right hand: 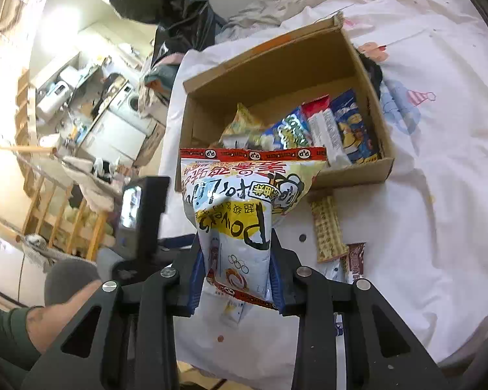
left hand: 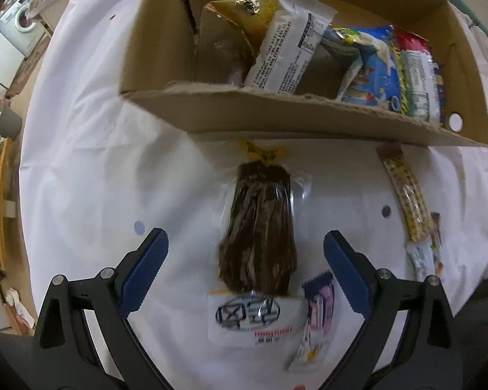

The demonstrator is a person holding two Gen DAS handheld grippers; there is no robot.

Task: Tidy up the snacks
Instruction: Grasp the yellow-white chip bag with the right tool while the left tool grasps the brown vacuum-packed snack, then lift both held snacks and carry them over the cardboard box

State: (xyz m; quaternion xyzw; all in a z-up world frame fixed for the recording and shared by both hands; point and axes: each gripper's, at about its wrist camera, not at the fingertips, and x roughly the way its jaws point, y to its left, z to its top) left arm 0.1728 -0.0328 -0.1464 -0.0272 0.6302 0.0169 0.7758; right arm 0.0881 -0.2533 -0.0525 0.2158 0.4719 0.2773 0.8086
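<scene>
Only right wrist view shows clamped chip bag (right hand: 244, 208).

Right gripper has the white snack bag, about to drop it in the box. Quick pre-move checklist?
1. Grip: right gripper is shut on the white snack bag, pinched near its lower end: ok.
2. Bag clear of the cloth: it hangs lifted above it: ok.
3. Space in the cardboard box: the left part looks free, snacks fill the right: ok.
4. Near box wall cleared: the bag's top overlaps it in view, height unclear: cannot tell.
5. Left gripper out of the way: open, over the dark seaweed packet, outside the box: ok.
</scene>
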